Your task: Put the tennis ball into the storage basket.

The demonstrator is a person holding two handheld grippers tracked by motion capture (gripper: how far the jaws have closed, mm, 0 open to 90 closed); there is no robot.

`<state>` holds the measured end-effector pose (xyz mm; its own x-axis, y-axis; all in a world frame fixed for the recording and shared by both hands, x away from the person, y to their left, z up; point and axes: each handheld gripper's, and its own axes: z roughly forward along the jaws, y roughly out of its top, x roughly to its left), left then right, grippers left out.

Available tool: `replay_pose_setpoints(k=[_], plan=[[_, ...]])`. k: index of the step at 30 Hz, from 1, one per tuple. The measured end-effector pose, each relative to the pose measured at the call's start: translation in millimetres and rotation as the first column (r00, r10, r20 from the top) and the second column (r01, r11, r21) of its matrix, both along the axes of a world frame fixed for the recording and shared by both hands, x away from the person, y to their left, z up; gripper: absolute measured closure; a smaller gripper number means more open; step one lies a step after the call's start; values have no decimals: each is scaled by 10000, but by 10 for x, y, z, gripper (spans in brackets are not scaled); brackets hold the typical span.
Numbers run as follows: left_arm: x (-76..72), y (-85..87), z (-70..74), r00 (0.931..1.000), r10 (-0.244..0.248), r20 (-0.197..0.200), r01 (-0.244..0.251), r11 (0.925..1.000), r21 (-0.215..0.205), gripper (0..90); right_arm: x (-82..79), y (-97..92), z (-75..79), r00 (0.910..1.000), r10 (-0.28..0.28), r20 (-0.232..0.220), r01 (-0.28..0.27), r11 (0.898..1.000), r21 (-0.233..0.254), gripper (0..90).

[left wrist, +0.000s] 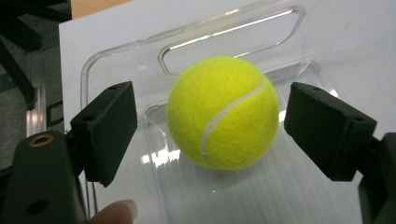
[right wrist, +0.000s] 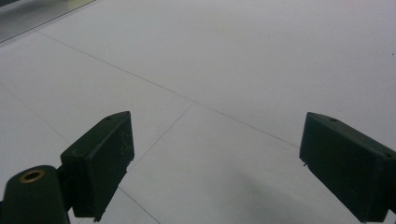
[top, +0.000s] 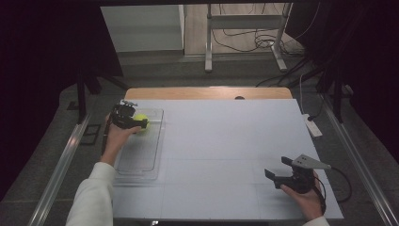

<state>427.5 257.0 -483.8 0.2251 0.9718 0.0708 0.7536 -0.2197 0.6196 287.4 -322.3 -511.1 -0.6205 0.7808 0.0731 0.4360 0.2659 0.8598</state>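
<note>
At the left of the high view, a yellow-green tennis ball (top: 141, 121) is half hidden behind the left gripper (top: 139, 123) and the hand that holds it, so from above it is hard to tell whether the black pads touch it. From the left gripper view the matter is plain: the ball (left wrist: 223, 112) sits between the jaws with a gap on each side, the left gripper (left wrist: 210, 130) open around it and gripping nothing. Its felt is fuzzy and matte, crossed by one curved white seam. It rests inside a clear plastic tray (left wrist: 121, 56), a shallow rounded-corner tray with a long slot handle moulded into its far end; the glossy floor throws glare and faint ribbed lines, and its edges are hard to trace against the white table (left wrist: 355, 32). A fingertip is cut off at the bottom edge of that view.

Low at the right of the high view, the right gripper (top: 276, 169) rests in the other hand, a grey three-cornered plate on top and a cable trailing off. Its jaws stand wide apart; between the blocky, rubber-like black pads of the right gripper (right wrist: 215, 172) lies only smooth white tabletop with thin seams. A white sleeve (top: 91, 197) is cut off at the bottom left.
</note>
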Motion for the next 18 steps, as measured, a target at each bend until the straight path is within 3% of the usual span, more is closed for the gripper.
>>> replay_pose_setpoints(k=[7,13,18], plan=[[-115,43,88,9981,-195,592,241,9967,-777,172,9,0,-4,10000,-3,4,3,10000,-10,105],[-225,92,141,9947,-427,935,573,9855,-1596,160,33,8,-13,10000,33,-10,-33,10000,13,105],[-312,120,172,9903,-641,1233,882,9757,-2007,162,47,10,-19,10000,55,-48,-55,10000,43,105]])
